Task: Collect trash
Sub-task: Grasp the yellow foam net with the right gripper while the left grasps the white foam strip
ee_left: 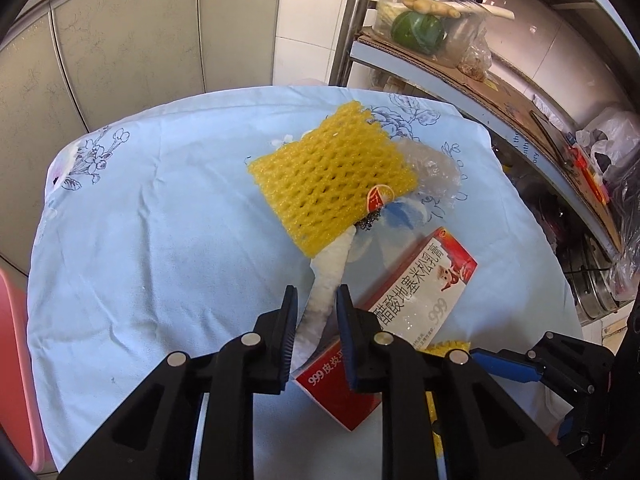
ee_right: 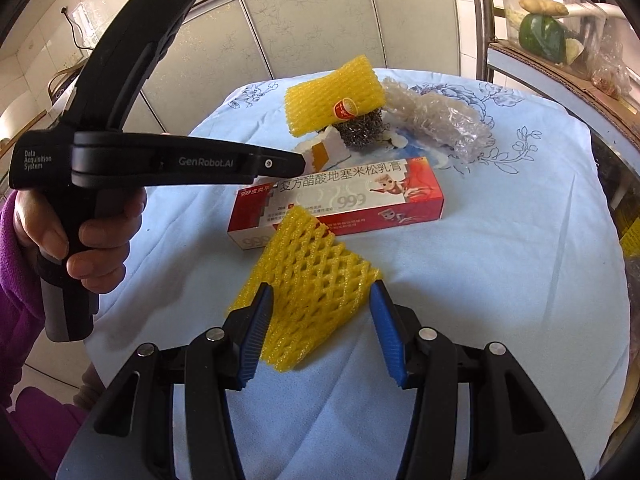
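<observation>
Foam net (ee_right: 310, 292) before carton (ee_right: 340, 204), scourer (ee_right: 362, 133) behind, bubble wrap (ee_right: 440, 120) right

Trash on table w/ light-blue cloth: long red-and-white box (ee_right: 340, 204) lies flat mid-table. Just in front, a yellow foam net (ee_right: 308, 292) lies flat, its near edge between the open right tongs (ee_right: 320, 334). Behind the box, a white foam strip (ee_left: 328, 284) is pinched in the left tongs (ee_left: 316, 312). Second yellow net (ee_left: 332, 172) rests atop a steel scrubber (ee_right: 362, 130); crumpled clear plastic (ee_right: 440, 122) beside it.
</observation>
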A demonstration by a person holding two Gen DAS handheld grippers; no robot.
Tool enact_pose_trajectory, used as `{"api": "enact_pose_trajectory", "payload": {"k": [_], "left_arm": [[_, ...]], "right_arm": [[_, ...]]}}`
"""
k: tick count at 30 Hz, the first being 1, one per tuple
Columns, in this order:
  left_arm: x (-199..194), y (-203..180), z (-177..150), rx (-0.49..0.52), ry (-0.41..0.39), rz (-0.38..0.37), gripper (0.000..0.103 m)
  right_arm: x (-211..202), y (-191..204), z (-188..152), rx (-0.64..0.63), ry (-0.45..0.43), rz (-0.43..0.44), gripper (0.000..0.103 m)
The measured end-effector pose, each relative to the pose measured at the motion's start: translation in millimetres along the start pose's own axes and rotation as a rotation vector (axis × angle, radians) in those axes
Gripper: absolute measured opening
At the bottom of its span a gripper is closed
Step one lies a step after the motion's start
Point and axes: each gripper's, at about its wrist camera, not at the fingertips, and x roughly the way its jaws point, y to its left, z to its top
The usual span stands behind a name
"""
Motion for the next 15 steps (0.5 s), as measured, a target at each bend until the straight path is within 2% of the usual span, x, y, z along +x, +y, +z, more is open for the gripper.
{"api": "enact_pose_trajectory", "payload": {"k": [3,7,15], "left_arm": [[-4,1,-3,0.002,-0.002,-0.002,0.013],[-20,14,-17,-0.056,-0.019,0.010,0.013],[-59,43,-65,-0.178,-0.064,0.108,0.013]], "right_arm": [[1,0,1,-0.008,0.002,0.007,0.051],[1,-1,2,-0.017,0.001,0.020,0.050],[1,0,2,-0.025,-0.001,0.026,0.050]]}}
